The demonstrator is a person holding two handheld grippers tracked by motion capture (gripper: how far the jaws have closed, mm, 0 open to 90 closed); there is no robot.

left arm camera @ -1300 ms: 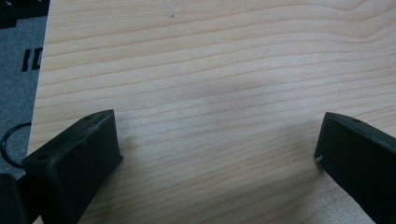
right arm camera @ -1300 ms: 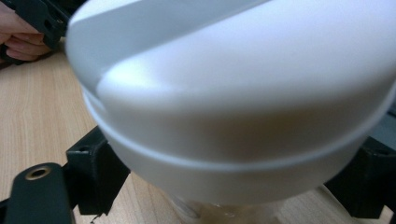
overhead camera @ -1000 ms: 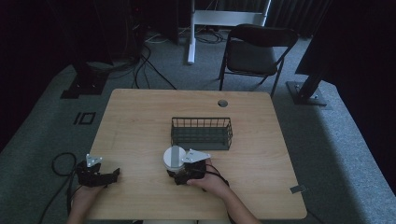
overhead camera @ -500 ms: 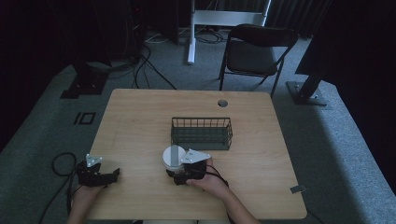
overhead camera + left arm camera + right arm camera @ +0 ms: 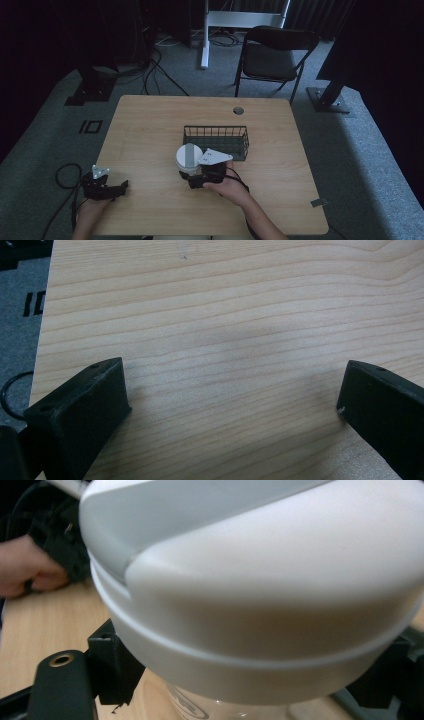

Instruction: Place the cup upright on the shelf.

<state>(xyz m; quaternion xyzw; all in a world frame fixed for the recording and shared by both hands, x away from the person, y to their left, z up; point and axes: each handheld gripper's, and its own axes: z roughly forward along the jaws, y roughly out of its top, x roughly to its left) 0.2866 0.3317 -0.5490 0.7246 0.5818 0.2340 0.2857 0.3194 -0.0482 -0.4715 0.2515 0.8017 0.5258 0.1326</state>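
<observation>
Your right gripper [image 5: 192, 176] has its jaws clamped on the clear jar with the white domed lid [image 5: 189, 157] mid-frame, so lift straight up before swinging to the dark wire basket [image 5: 216, 143] just above it, and leave the left gripper [image 5: 120, 187] parked wide open at lower left on the wooden worktop [image 5: 150, 130].

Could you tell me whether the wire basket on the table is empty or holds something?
Empty: the wire basket shows bare table through its mesh; the white-lidded jar stands outside it.

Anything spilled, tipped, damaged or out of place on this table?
Nothing stands out. The white-lidded jar stands upright between the right gripper's jaws, beside the wire basket, which sits square. The left gripper rests open on the table.
</observation>
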